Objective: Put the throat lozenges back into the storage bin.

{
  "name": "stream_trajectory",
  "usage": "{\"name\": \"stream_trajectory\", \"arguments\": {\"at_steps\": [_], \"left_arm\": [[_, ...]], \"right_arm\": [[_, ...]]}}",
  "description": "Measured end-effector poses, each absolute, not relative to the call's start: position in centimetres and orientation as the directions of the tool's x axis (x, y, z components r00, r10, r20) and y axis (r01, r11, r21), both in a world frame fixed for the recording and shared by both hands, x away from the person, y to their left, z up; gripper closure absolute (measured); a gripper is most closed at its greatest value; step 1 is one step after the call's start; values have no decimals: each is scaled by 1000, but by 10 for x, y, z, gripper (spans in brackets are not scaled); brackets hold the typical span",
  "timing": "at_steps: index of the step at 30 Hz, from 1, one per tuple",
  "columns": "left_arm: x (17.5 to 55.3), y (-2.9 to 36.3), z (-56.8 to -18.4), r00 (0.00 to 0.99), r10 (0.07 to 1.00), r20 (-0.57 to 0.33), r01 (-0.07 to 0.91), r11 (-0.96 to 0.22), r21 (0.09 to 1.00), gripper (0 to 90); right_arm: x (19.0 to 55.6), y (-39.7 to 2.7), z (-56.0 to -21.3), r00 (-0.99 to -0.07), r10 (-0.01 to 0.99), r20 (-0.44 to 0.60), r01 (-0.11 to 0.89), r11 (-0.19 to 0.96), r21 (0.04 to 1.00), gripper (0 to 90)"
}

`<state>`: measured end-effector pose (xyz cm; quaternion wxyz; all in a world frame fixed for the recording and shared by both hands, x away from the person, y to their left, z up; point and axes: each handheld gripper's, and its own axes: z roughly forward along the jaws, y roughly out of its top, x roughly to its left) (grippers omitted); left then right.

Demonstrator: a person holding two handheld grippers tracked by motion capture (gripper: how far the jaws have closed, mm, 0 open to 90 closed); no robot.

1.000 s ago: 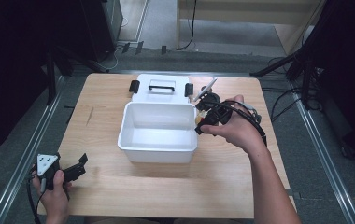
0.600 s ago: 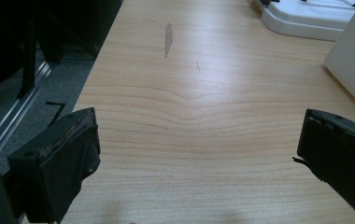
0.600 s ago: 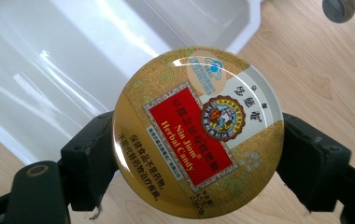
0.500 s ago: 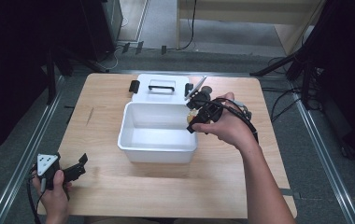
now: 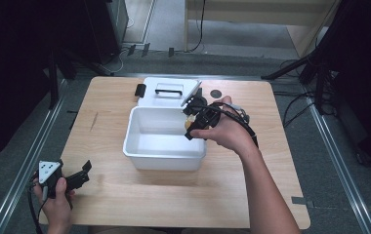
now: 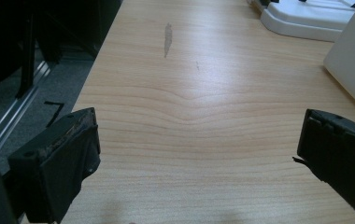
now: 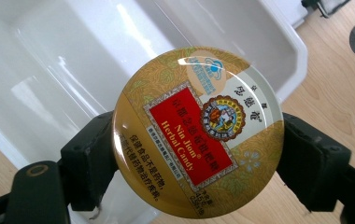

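Near left: the left gripper [image 5: 78, 178] rests at the table [image 5: 252, 204] edge, jaws wide apart, holding nothing.
Middle: a white tub [image 5: 164, 157] stands open, seemingly empty.
Right of tub: the right gripper [image 5: 193, 127] clamps a round gold candy tin [image 7: 198, 130] flat by its rim, at the tub's right wall.
Far: the tub's lid [image 5: 166, 92] lies behind.
Step, likely: lower the tin inside; keep it level, release only near the bottom.

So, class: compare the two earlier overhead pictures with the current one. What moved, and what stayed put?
The right gripper, shut on the round gold candy tin, moved left from the table beside the white plastic bin to above its right rim. The left gripper stayed open near the table's front-left corner; the bin and its white lid did not move.
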<state>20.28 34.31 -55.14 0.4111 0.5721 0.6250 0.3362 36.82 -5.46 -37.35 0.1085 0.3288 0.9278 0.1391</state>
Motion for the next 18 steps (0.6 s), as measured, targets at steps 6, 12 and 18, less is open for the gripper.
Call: {"name": "stream_trajectory", "arguments": {"at_steps": [6,12,18], "left_arm": [[203,343,-551,-8,991,-130,438,121,891,0],[203,343,-552,-8,991,-131,438,121,891,0],[203,343,-551,-6,991,-130,441,120,890,0]], "right_arm": [[369,-48,-377,-782,615,-105,554,762,335,206],[370,-44,-382,-808,582,-97,521,781,345,205],[376,-44,-390,-835,544,-84,485,800,354,205]]}}
